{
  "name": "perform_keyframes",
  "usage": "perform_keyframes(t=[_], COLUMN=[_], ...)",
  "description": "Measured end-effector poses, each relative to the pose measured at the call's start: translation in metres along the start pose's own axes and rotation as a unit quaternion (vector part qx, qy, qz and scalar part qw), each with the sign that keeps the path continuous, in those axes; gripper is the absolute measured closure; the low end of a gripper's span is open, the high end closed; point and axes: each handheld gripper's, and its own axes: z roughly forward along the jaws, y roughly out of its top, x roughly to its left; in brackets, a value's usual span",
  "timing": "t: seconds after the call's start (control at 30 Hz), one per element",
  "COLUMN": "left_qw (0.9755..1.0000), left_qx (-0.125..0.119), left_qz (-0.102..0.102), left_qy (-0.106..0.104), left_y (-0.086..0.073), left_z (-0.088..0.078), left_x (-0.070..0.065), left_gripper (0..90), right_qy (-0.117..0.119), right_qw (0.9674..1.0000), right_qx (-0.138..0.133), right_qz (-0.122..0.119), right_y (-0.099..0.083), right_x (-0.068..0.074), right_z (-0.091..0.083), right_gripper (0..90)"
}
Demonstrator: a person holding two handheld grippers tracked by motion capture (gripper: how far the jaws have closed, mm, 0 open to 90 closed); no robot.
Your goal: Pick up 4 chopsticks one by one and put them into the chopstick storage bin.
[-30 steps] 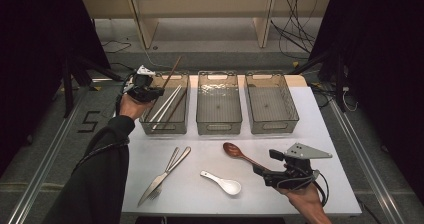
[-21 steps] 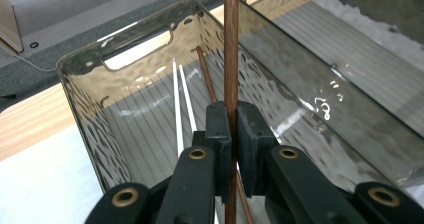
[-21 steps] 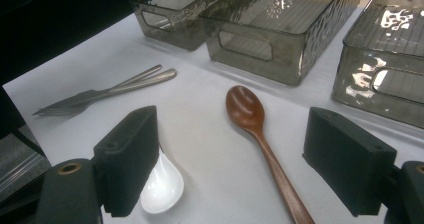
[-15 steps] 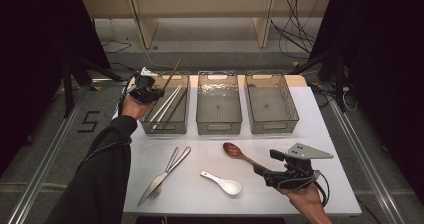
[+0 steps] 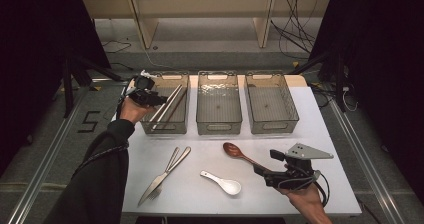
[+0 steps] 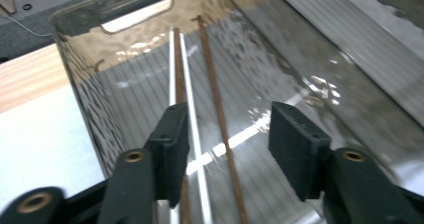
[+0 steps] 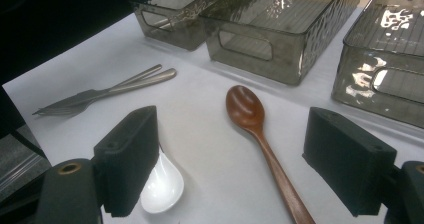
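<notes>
Brown chopsticks [image 6: 216,89] lie lengthwise in the left bin [image 5: 150,126] at the surface's far edge, sorted there; the left claw [image 6: 227,134] has just been opening above them, holding nothing. The right claw [image 7: 232,164] waits open over the wooden spoon [image 7: 255,129].

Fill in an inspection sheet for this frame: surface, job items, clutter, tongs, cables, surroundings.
Surface: white table top, bare between items.
Job's things: chopsticks lie in the left bin; the middle bin and right bin hold nothing seen. The wooden spoon, white spoon, knife and fork lie on the table.
Clutter: nothing seen.
Tongs: left tongs have just been opening over the chopsticks, pads clear of them; right tongs open, wooden spoon handle between the jaws, untouched.
Cables: loose leads on the floor behind.
Surroundings: wooden shelf frame, dark curtains.
</notes>
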Motion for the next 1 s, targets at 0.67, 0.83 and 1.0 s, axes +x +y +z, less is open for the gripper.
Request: perform_keyframes(t=[0.67, 0.83, 1.0], left_qw=[0.9984, 0.998, 0.9974], left_qx=[0.013, 0.001, -0.01], left_qz=[0.013, 0.013, 0.011], left_qy=[-0.054, -0.062, -0.071], left_y=[-0.035, -0.047, -0.062], left_z=[-0.063, -0.07, -0.074], left_x=[-0.048, -0.055, -0.062], left_gripper=[25.8, 23.4, 21.4], right_qy=[0.0, 0.0, 0.0], right_qw=[1.0, 1.0, 1.0], right_qx=[0.0, 0.0, 0.004], right_qz=[-0.003, -0.003, 0.001], right_y=[0.001, 0.001, 0.001], right_x=[0.002, 0.002, 0.001], right_z=[-0.001, 0.0, 0.001], right_gripper=[22.8, 22.9, 22.8])
